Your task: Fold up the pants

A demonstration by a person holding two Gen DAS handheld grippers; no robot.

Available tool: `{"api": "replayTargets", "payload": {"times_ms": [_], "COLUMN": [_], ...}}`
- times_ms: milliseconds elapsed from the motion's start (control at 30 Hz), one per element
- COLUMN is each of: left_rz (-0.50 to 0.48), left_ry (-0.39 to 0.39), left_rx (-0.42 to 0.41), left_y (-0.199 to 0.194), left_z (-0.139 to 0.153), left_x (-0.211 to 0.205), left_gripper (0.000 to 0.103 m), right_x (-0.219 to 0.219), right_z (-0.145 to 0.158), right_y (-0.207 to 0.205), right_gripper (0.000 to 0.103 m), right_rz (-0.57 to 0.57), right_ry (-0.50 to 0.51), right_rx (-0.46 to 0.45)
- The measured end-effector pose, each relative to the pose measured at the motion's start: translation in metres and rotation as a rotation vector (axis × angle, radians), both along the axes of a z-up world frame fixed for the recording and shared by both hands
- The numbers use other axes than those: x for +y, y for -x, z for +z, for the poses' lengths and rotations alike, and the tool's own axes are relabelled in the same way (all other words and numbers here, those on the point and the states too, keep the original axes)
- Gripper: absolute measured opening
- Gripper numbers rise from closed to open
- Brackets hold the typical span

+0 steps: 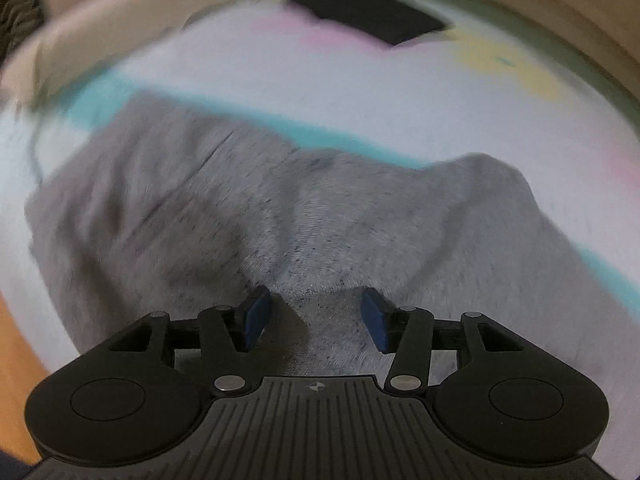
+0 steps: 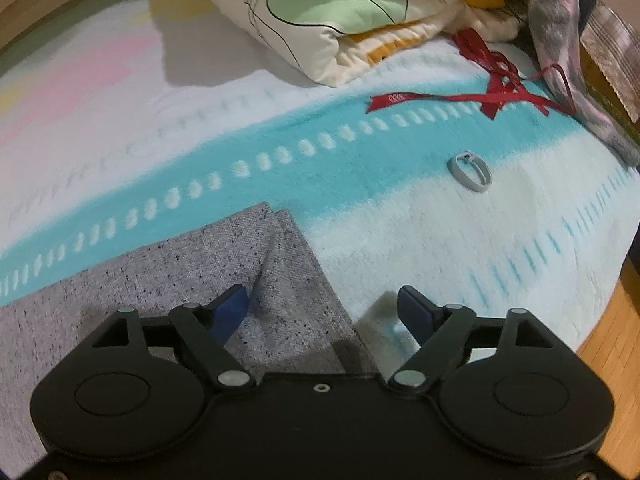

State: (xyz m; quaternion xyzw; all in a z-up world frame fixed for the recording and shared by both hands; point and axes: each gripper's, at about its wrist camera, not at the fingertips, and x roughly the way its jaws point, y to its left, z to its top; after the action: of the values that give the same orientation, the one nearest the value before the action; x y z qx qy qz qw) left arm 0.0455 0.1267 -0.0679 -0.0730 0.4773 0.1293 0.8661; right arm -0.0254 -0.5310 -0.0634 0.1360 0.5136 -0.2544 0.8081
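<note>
Grey speckled pants [image 1: 248,216] lie rumpled on a white blanket with a teal stripe [image 1: 344,136]. The left wrist view is blurred by motion. My left gripper [image 1: 316,316] is open just above the pants, with grey cloth between and under its blue pads, not pinched. In the right wrist view a flat corner of the pants [image 2: 240,256] lies on the blanket [image 2: 400,152]. My right gripper [image 2: 322,308] is open, hovering over that corner's right edge, empty.
A folded cream, green and yellow quilt [image 2: 328,12] lies at the back. A red ribbon [image 2: 480,92] and a small grey ring [image 2: 470,172] lie on the blanket to the right. A dark object [image 1: 368,12] sits far off. Wood floor [image 2: 616,320] shows at right.
</note>
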Motion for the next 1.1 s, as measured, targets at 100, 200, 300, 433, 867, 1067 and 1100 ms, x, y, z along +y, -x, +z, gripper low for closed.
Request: {"api": "replayTargets", "payload": {"times_ms": [100,200,300,433,867,1067,1100], "left_rz": [-0.036,-0.087,-0.199,-0.374,-0.756,-0.754,-0.747], "left_ry": [-0.087,-0.056,-0.034,-0.004,0.028,0.056,0.068], "left_rx": [-0.018,-0.08,-0.125,-0.133,-0.022,-0.019,-0.013], "left_y": [0.0,-0.001,-0.003,0.004,0.023,0.018,0.015], "left_z": [0.007,0.018,0.026,0.025,-0.008,-0.006,-0.007], "left_x": [-0.021,-0.04,-0.074,-0.125,-0.213,-0.206,-0.207], "left_gripper": [0.049,0.049,0.049,0.049,0.05,0.05,0.049], "right_x": [-0.004,-0.009,-0.015,-0.031,-0.04,-0.029,-0.029], "right_z": [0.002,0.007,0.015,0.015,0.031,0.019,0.019], "right_y": [0.0,0.004,0.014,0.03,0.056,0.048,0.049], "right_gripper": [0.084,0.085,0.097,0.099,0.056,0.063,0.07], "right_rz": [-0.009,-0.003,0.006,-0.018,-0.047,0.013,0.012], "right_ry": [-0.034,-0.093,-0.165,-0.293,-0.408,-0.338,-0.325], "right_rx": [-0.003,-0.039,-0.097,-0.131,-0.19,-0.086,-0.086]}}
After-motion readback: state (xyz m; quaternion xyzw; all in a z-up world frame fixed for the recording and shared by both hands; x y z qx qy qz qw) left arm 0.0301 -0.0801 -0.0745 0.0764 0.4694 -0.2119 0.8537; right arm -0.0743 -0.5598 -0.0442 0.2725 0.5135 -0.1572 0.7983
